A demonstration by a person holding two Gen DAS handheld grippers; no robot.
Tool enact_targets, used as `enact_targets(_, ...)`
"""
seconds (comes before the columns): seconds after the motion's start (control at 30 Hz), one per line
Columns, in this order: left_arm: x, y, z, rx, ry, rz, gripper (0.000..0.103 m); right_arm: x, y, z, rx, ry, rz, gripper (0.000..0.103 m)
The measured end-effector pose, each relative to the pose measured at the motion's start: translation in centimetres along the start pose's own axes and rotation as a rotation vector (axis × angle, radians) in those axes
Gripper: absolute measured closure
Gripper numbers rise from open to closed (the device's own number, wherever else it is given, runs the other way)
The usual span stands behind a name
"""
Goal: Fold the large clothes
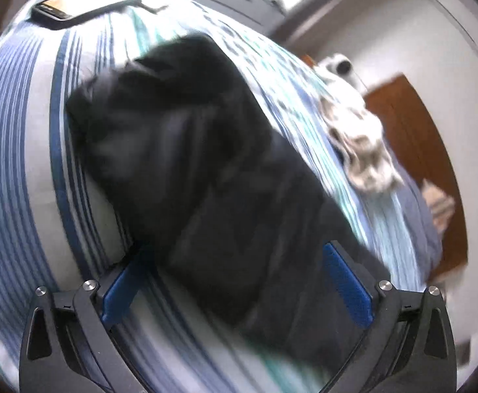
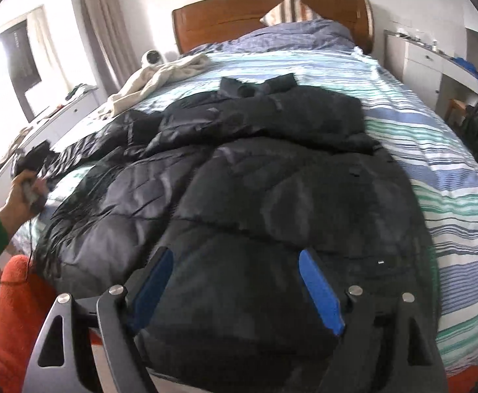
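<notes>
Right wrist view: black padded jacket (image 2: 271,170) lies spread along the bed (image 2: 451,180), collar end toward the wooden headboard (image 2: 239,16), one sleeve trailing off to the left. Right gripper (image 2: 235,281) released, blue pads apart above the jacket's near hem, nothing pinched between them. A hand (image 2: 22,193) in a green sleeve shows at left, beside the sleeve end, gripping a handle. Cream garment (image 2: 160,75) sits near the headboard, apart from the jacket.

Left wrist view, blurred: left gripper (image 1: 235,281) released, jaws wide over the jacket (image 1: 189,150); no fabric clamped. Striped bedding (image 1: 19,131) surrounds the jacket.
</notes>
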State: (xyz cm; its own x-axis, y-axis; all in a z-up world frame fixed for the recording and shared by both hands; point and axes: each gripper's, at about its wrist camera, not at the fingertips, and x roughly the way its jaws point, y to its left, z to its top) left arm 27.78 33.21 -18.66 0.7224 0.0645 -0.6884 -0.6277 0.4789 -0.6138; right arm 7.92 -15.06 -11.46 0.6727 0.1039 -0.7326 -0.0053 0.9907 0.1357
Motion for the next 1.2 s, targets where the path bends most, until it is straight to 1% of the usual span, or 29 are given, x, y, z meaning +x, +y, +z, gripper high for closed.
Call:
enact_targets(0.03, 0.2, -0.1, 0.3, -0.008, -0.013, 0.009, 0.02, 0.0, 0.1, -0.2, -0.004, 0.003, 0.004, 0.022)
enact_targets(0.07, 0.3, -0.2, 0.8, -0.003, -0.024, 0.026, 0.041, 0.1, 0.2, -0.2, -0.007, 0.008, 0.005, 0.022)
enact_targets(0.1, 0.7, -0.3, 1.1, 0.018, -0.003, 0.063, 0.082, 0.2, 0.2, -0.4, -0.007, 0.013, 0.005, 0.022)
enact_targets(0.13, 0.8, -0.3, 1.4, 0.027, 0.023, 0.036, 0.093, 0.2, 0.2, -0.6, -0.001, 0.013, 0.006, 0.022)
enact_targets(0.2, -0.8, -0.9, 1.6, 0.038, 0.003, -0.018, 0.094, 0.1, -0.3, -0.8, 0.022, 0.005, 0.012, 0.022)
enact_targets(0.33, -5.1, -5.7, 1.4, 0.175, -0.044, -0.126, 0.096, -0.1, -1.4, -0.9, 0.076, -0.01, 0.026, 0.022)
enact_targets(0.37, -6.4, -7.7, 1.1, 0.222, -0.059, -0.167, 0.096, -0.2, -1.6, -0.9, 0.086, -0.015, 0.03, 0.022)
enact_targets(0.4, -8.4, -10.7, 0.3, 0.302, -0.087, -0.216, 0.096, -0.4, -1.8, -0.7, 0.092, -0.023, 0.03, 0.022)
enact_targets(0.43, -9.3, -12.7, -0.1, 0.355, -0.104, -0.241, 0.096, -0.6, -2.0, -0.6, 0.096, -0.034, 0.029, 0.022)
enact_targets(0.47, -11.0, -15.3, -1.2, 0.442, -0.128, -0.282, 0.096, -0.8, -2.1, -0.6, 0.099, -0.043, 0.028, 0.022)
enact_targets(0.53, -14.7, -21.7, -5.7, 0.667, -0.176, -0.375, 0.096, -1.3, -2.4, -0.6, 0.111, -0.063, 0.028, 0.022)
enact_targets(0.57, -16.0, -24.2, -8.1, 0.767, -0.19, -0.413, 0.096, -1.5, -2.6, -0.7, 0.121, -0.07, 0.03, 0.022)
enact_targets(0.63, -18.1, -27.7, -13.0, 0.938, -0.205, -0.474, 0.096, -1.9, -3.0, -1.1, 0.142, -0.079, 0.031, 0.022)
enact_targets(0.67, -19.1, -29.3, -16.1, 1.035, -0.208, -0.503, 0.096, -2.0, -3.3, -1.2, 0.152, -0.081, 0.028, 0.022)
enact_targets(0.7, -19.9, -30.9, -20.4, 1.153, -0.208, -0.535, 0.095, -2.2, -3.6, -1.5, 0.163, -0.082, 0.024, 0.022)
enact_targets(0.73, -20.3, -31.3, -22.7, 1.209, -0.204, -0.55, 0.093, -2.3, -3.9, -1.6, 0.174, -0.082, 0.02, 0.022)
enact_targets(0.77, -20.2, -32.0, -25.9, 1.281, -0.194, -0.566, 0.091, -2.4, -4.2, -1.8, 0.184, -0.082, 0.016, 0.022)
enact_targets(0.8, -19.8, -32.4, -29.5, 1.351, -0.172, -0.575, 0.079, -2.6, -4.5, -2.0, 0.194, -0.082, 0.013, 0.022)
enact_targets(0.83, -18.9, -32.6, -32.8, 1.402, -0.137, -0.571, 0.04, -2.8, -4.9, -2.2, 0.203, -0.084, 0.008, 0.022)
enact_targets(0.87, -18.3, -32.5, -34.7, 1.423, -0.107, -0.562, 0.018, -3.0, -5.1, -2.3, 0.209, -0.087, 0.002, 0.022)
enact_targets(0.9, -16.8, -32.1, -38.3, 1.455, -0.055, -0.538, 0.0, -3.3, -5.5, -2.6, 0.214, -0.091, -0.008, 0.022)
enact_targets(0.93, -16.0, -31.8, -40.5, 1.481, -0.023, -0.531, 0.001, -3.6, -5.8, -2.7, 0.218, -0.095, -0.016, 0.022)
enact_targets(0.97, -14.6, -31.3, -43.4, 1.544, 0.048, -0.51, 0.001, -3.8, -6.2, -2.9, 0.226, -0.098, -0.025, 0.022)
enact_targets(1.0, -14.1, -30.4, -45.5, 1.6, 0.096, -0.48, 0.002, -4.1, -6.7, -3.1, 0.237, -0.101, -0.034, 0.022)
enact_targets(1.03, -13.7, -29.3, -47.8, 1.673, 0.128, -0.443, 0.006, -4.3, -7.3, -3.3, 0.254, -0.103, -0.043, 0.022)
enact_targets(1.1, -14.3, -27.0, -49.5, 1.758, 0.135, -0.427, 0.008, -4.8, -8.8, -3.6, 0.295, -0.101, -0.057, 0.022)
enact_targets(1.13, -14.8, -26.4, -49.7, 1.77, 0.138, -0.429, 0.008, -4.9, -9.6, -3.5, 0.31, -0.097, -0.062, 0.022)
enact_targets(1.17, -15.2, -25.8, -49.3, 1.772, 0.15, -0.435, 0.008, -4.9, -10.2, -3.3, 0.32, -0.091, -0.065, 0.022)
enact_targets(1.2, -15.8, -24.9, -48.1, 1.757, 0.168, -0.441, 0.008, -4.8, -10.8, -2.9, 0.325, -0.085, -0.066, 0.022)
